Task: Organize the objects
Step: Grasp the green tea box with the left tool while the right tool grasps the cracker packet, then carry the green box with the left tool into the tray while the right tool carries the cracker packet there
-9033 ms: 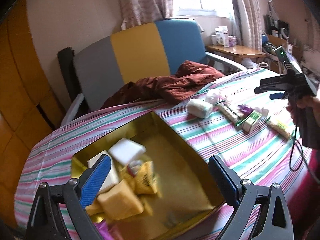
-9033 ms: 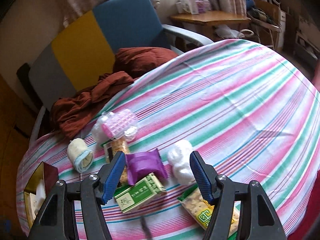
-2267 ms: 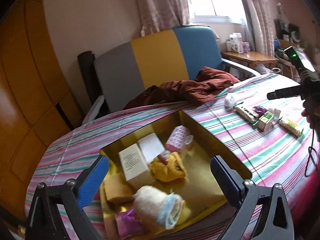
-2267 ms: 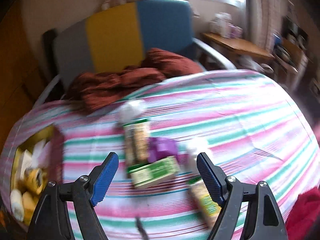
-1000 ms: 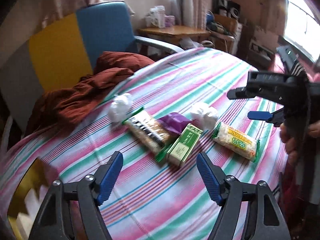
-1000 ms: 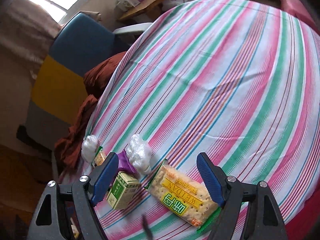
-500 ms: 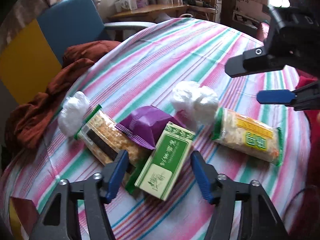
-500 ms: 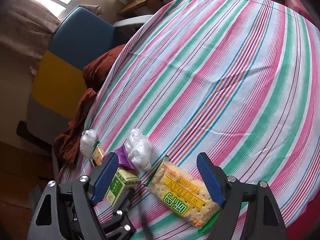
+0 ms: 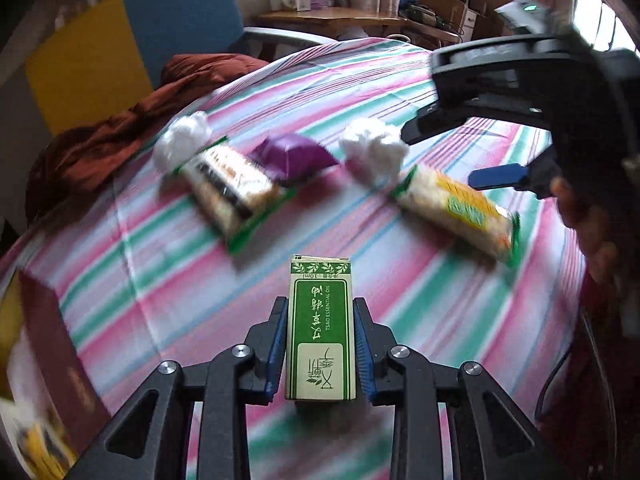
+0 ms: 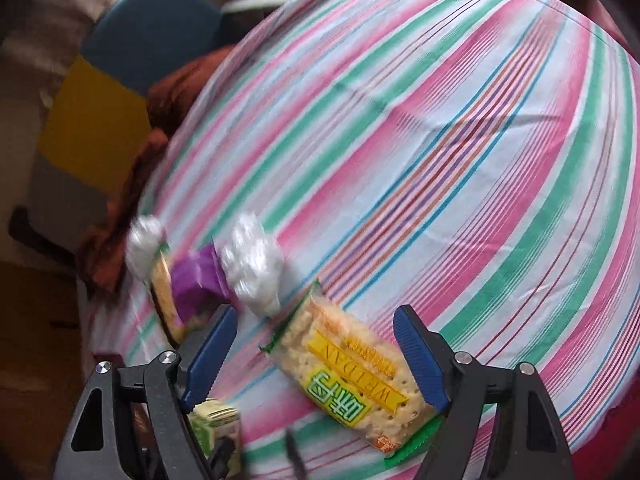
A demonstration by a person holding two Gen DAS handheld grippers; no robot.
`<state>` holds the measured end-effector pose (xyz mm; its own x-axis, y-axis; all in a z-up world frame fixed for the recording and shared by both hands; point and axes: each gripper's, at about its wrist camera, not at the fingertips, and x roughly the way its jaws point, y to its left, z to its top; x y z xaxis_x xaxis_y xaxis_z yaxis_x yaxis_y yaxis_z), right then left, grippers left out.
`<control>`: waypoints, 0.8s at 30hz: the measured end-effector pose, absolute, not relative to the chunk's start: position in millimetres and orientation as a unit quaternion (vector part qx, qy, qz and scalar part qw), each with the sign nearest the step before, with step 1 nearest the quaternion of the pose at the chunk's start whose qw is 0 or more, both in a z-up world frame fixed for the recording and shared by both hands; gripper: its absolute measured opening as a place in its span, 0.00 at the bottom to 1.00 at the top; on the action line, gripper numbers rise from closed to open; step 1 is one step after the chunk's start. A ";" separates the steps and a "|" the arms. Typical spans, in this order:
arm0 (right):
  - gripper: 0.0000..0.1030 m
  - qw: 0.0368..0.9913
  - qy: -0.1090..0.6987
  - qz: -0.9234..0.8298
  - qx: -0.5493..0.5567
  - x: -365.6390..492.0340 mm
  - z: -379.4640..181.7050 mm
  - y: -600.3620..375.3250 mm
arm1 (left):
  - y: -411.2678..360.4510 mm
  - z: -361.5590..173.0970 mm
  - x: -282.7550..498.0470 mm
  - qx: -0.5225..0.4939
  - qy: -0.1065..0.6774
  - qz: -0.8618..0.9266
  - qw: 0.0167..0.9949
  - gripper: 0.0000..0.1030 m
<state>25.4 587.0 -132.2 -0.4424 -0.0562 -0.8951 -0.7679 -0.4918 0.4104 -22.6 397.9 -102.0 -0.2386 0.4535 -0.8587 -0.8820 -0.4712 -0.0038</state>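
Note:
My left gripper point(image 9: 320, 322) is shut on a green essential-oil box point(image 9: 321, 332) and holds it above the striped tablecloth point(image 9: 400, 92); the box also shows in the right wrist view point(image 10: 218, 436). My right gripper point(image 10: 316, 332) is open over a yellow cracker pack point(image 10: 352, 380), which lies flat on the cloth point(image 9: 456, 208). A purple packet point(image 9: 290, 156), a second cracker pack point(image 9: 234, 192) and two white wads point(image 9: 374, 148) point(image 9: 182, 140) lie behind. The gold box point(image 9: 24, 364) sits at the far left edge.
A red-brown cloth point(image 9: 132, 128) lies at the table's back edge against a grey, yellow and blue chair point(image 9: 120, 48). A wooden side table point(image 9: 332, 20) with small boxes stands behind. The right gripper's body point(image 9: 540, 80) hangs over the table's right side.
My left gripper has closed on the green box and lifted it off the cloth. My right gripper has dropped closer to the yellow cracker pack.

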 end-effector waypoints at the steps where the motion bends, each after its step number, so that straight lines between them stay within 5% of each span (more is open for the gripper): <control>1: 0.80 0.248 0.424 0.730 -0.476 22.9 -131.5 583.7 | 393.8 -103.4 -21.6 -0.427 0.248 0.746 0.446 0.30; 17: 0.80 0.274 0.267 0.733 -0.562 0.5 -136.0 545.5 | 385.8 -113.2 -26.5 -0.445 0.222 0.754 0.429 0.30; 24: 0.55 0.282 0.230 0.740 -0.566 3.2 -130.9 537.2 | 366.7 -107.2 -25.2 -0.452 0.209 0.757 0.424 0.30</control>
<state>3.2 537.2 -130.9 -0.1999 0.1561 -0.9673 -0.6778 -0.7349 0.0215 -25.2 366.7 -107.2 -0.2322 0.4528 -0.8608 -0.8301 -0.5536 -0.0673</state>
